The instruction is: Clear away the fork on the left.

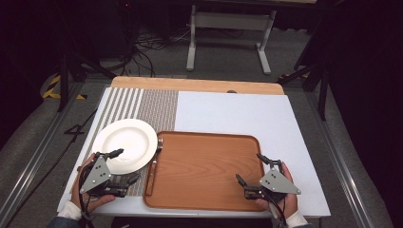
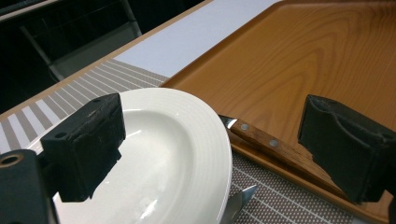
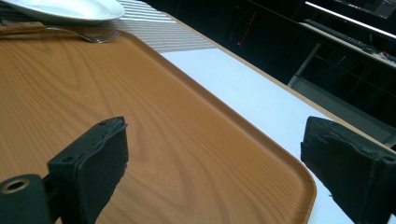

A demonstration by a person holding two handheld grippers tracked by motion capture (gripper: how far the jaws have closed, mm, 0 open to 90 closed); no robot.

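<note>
Left tongs (image 1: 120, 166) wide apart, straddling round white ceramic plate (image 1: 124, 145); right tongs (image 1: 251, 167) wide apart over wooden tray's (image 1: 204, 166) 4 o'clock corner. Left gripper view reveals wooden-handled knife (image 2: 268, 144).

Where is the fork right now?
In the high view the fork lies along the left rim of the wooden tray, its tines by the white plate, near the open left gripper.

The tray (image 1: 204, 166) lies bare and open to reach; along its left rim a fork (image 1: 153, 164) and plate (image 1: 125, 145) crowd together, seemingly touching.
</note>
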